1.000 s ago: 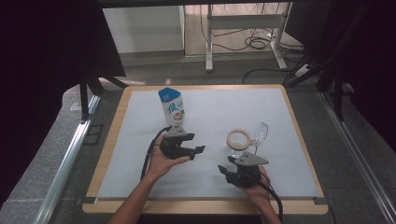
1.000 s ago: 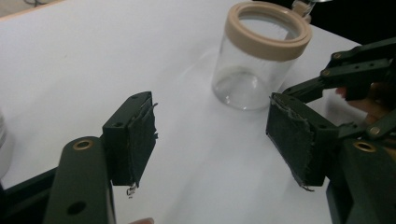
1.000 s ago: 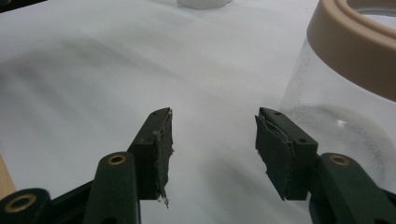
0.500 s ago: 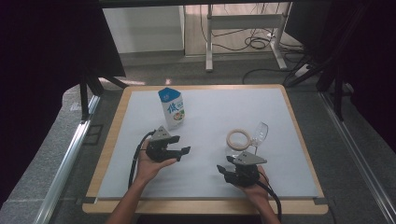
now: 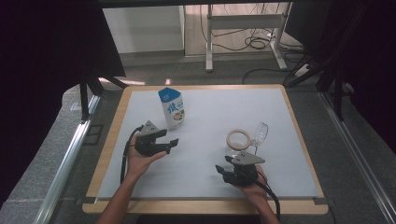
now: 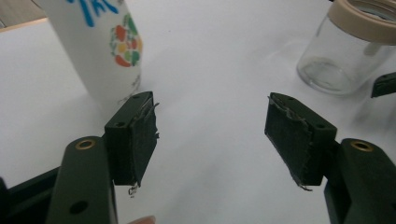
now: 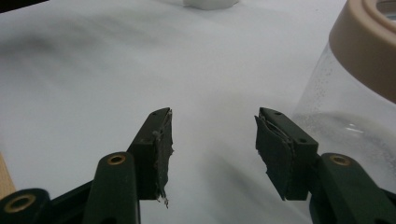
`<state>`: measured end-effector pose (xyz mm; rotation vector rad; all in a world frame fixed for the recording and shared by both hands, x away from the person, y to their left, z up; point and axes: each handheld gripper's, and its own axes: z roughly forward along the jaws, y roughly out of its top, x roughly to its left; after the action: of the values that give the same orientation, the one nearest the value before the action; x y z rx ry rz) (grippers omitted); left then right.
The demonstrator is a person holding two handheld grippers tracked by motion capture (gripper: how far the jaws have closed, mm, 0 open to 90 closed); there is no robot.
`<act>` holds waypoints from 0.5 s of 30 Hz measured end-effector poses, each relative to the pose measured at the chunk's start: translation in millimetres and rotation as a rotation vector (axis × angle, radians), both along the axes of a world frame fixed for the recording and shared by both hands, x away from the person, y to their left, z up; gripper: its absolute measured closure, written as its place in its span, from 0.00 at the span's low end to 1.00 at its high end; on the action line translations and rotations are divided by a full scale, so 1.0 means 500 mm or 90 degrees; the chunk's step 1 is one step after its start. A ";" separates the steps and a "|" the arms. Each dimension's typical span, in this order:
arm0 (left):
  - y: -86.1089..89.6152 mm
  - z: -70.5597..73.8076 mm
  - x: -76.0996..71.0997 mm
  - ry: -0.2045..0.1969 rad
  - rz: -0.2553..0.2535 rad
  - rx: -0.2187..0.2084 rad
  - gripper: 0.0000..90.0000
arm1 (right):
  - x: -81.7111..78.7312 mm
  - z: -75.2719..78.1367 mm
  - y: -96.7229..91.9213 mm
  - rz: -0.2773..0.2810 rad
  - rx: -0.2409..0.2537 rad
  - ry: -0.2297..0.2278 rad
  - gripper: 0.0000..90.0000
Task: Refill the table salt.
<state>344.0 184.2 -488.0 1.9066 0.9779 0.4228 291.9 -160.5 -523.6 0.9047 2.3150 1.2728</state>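
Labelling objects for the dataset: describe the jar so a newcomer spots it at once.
Start at the white mat on the wooden table. On its right half, just beyond the right gripper, stands the jar: clear glass, open, with a beige ring around its mouth. A wine glass stands right beside it, but it has a stem and no ring; the carton is opaque, over on the left.

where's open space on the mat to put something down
Bare: the far right stretch of the pale mat beyond the wine glass, and the middle between milk carton and clear beige-rimmed jar. Crowded: around the jar, glass and right gripper; left gripper by the carton.
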 end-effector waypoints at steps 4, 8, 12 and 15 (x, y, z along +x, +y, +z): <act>0.017 0.005 0.019 0.000 0.019 0.000 0.39 | -0.001 0.000 0.000 0.000 0.001 0.000 0.51; 0.033 0.012 0.039 -0.006 0.050 0.006 0.40 | -0.001 0.003 0.000 -0.001 -0.002 -0.004 0.51; 0.044 0.020 0.059 -0.005 0.060 0.003 0.41 | 0.000 0.001 0.001 -0.002 -0.002 -0.003 0.51; 0.046 0.025 0.075 0.000 0.060 -0.002 0.41 | 0.000 -0.001 0.003 0.000 -0.004 -0.001 0.51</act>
<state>381.3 207.5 -475.6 1.8629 1.0697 0.4759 292.0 -159.0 -524.0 0.9014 2.3161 1.2647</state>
